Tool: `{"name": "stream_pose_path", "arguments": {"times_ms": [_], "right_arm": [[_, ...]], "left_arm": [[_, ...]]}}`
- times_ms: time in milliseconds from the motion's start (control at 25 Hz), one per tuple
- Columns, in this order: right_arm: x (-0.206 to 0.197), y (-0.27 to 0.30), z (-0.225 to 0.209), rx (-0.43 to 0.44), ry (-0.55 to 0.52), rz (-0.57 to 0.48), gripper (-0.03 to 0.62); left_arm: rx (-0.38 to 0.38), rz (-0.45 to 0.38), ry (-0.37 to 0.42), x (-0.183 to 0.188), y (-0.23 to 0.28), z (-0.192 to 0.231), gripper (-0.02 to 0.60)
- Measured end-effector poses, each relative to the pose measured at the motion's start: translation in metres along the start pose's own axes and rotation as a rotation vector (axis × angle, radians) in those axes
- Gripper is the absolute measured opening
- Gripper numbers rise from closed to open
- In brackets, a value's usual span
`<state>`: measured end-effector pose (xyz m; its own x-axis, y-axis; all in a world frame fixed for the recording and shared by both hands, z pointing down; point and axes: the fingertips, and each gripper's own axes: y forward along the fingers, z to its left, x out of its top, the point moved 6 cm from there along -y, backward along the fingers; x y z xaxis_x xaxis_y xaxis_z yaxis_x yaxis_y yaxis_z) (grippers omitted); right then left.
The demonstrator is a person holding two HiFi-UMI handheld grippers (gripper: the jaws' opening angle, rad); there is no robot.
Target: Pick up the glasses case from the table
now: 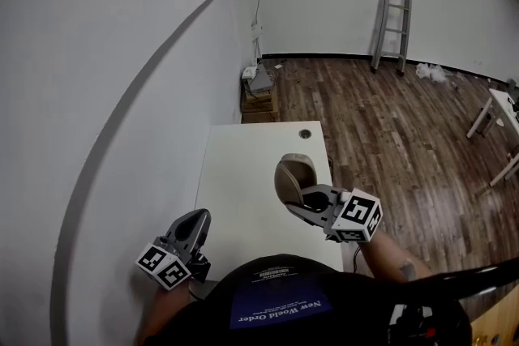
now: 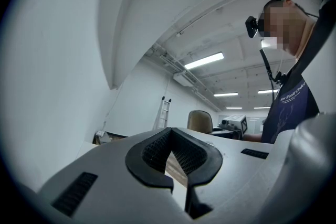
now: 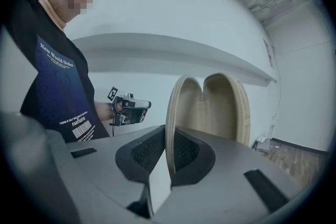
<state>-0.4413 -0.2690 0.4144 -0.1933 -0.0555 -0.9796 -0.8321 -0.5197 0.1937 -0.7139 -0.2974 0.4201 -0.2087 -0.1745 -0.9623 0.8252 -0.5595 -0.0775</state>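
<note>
The glasses case [image 1: 293,174] is a beige clamshell, hinged open and held upright above the white table [image 1: 243,166]. My right gripper [image 1: 303,205] is shut on the rim of one half; in the right gripper view that shell edge [image 3: 169,128] stands pinched between the black pads, and the open case [image 3: 215,107] rises beyond my right gripper [image 3: 169,160]. My left gripper [image 1: 195,221] hovers low at the table's near left, shut and empty. In the left gripper view its pads meet at my left gripper [image 2: 170,168], with the case [image 2: 200,121] far behind.
The table runs along a white wall on the left and has a round cable hole [image 1: 305,134] at its far end. Cardboard boxes [image 1: 259,97] sit past it. A ladder [image 1: 393,8] leans on the far wall. Another white table [image 1: 496,111] stands at right on the wood floor.
</note>
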Motion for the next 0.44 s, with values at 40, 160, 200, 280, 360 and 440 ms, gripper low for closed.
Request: {"name": "stream_pose_path", "arguments": {"times_ms": [40,160,200,280,360,440], "right_arm": [[-0.0005,0.0,-0.0007,-0.001,-0.001,0.0,0.021],[-0.0011,0.001,-0.0047,0.0,-0.004,0.0,0.021],[-0.0014,0.0017,-0.0057,0.001,-0.005,-0.001,0.021],[-0.0029,0.0022,-0.0068,0.005,-0.007,-0.003,0.021],[-0.0043,0.0005,-0.007,0.006,-0.009,-0.002,0.021],[-0.0051,-0.002,-0.0066,0.008,-0.012,0.001,0.021]], "left_arm": [[0.002,0.002,0.0,-0.0006,-0.0001,0.0007,-0.002],[0.004,0.006,-0.001,-0.0016,0.0025,0.005,-0.002],[0.004,0.007,-0.001,-0.002,0.0036,0.0066,-0.002],[0.002,0.01,-0.001,-0.0034,0.0058,0.0082,-0.002],[-0.001,0.013,0.001,-0.0045,0.0078,0.0071,-0.002],[-0.003,0.016,0.003,-0.0052,0.0094,0.0048,-0.002]]}}
